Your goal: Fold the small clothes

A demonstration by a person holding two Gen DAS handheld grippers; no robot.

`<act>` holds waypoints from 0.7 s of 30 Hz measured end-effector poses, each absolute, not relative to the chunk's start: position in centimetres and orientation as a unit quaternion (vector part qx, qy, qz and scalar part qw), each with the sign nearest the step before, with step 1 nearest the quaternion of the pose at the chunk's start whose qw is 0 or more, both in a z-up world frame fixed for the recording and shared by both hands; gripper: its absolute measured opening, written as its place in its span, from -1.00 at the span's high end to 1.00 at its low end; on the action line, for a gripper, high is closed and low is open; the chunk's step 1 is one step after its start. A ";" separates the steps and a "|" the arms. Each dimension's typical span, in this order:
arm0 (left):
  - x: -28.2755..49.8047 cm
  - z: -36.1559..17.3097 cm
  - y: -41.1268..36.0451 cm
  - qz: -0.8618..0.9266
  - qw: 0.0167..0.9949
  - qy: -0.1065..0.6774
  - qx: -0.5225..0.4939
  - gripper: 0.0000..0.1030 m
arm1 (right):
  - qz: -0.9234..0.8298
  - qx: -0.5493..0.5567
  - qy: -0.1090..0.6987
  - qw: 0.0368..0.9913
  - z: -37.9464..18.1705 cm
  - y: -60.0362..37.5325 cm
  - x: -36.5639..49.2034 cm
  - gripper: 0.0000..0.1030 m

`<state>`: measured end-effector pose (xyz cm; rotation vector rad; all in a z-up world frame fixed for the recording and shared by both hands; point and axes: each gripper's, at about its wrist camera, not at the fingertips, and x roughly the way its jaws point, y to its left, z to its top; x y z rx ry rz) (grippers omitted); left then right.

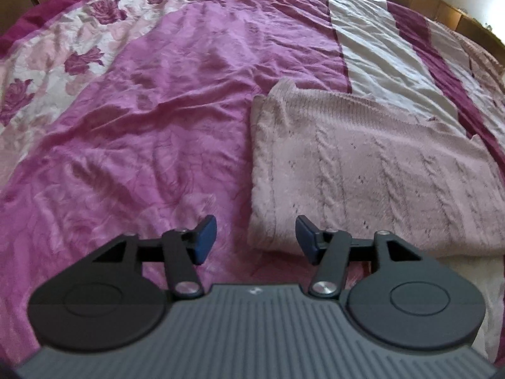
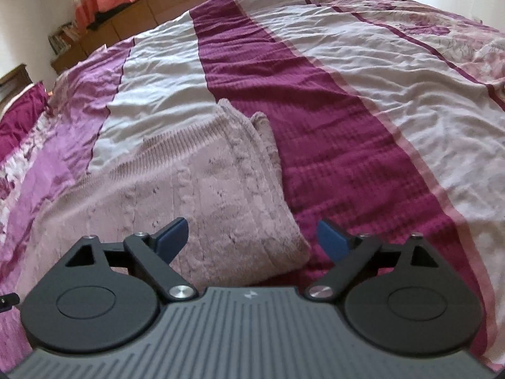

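Two tools hang over a bed, and both are empty. The left tool (image 1: 255, 240) has its blue pads apart, with nothing between them. The right tool (image 2: 252, 240) is spread even wider and grips nothing. A pink knitted sweater (image 1: 372, 170) (it has twisty cable patterns) lies folded flat on the purple and white bedspread (image 1: 164, 120). It sits in the right half of the left view and the lower middle of the right view.
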<state>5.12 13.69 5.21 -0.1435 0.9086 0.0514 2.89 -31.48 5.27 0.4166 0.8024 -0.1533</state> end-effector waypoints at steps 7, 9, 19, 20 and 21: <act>3.5 4.5 13.3 0.020 0.887 0.455 -0.081 -0.12 | -0.087 0.197 0.405 0.889 5.1 -31.3 2.7 -0.84; 3.3 4.4 13.0 0.021 0.885 0.459 -0.078 -0.12 | -0.089 0.196 0.405 0.888 5.1 -31.3 2.7 -0.84; 2.8 4.1 12.1 0.023 0.883 0.465 -0.058 -0.12 | -0.103 0.207 0.409 0.883 4.5 -32.6 2.7 -0.85; 2.8 4.1 12.1 0.024 0.882 0.466 -0.059 -0.12 | -0.104 0.211 0.410 0.881 4.4 -32.8 2.7 -0.85; 2.8 4.0 12.2 0.025 0.882 0.468 -0.060 -0.12 | -0.105 0.214 0.411 0.880 4.2 -33.0 2.7 -0.85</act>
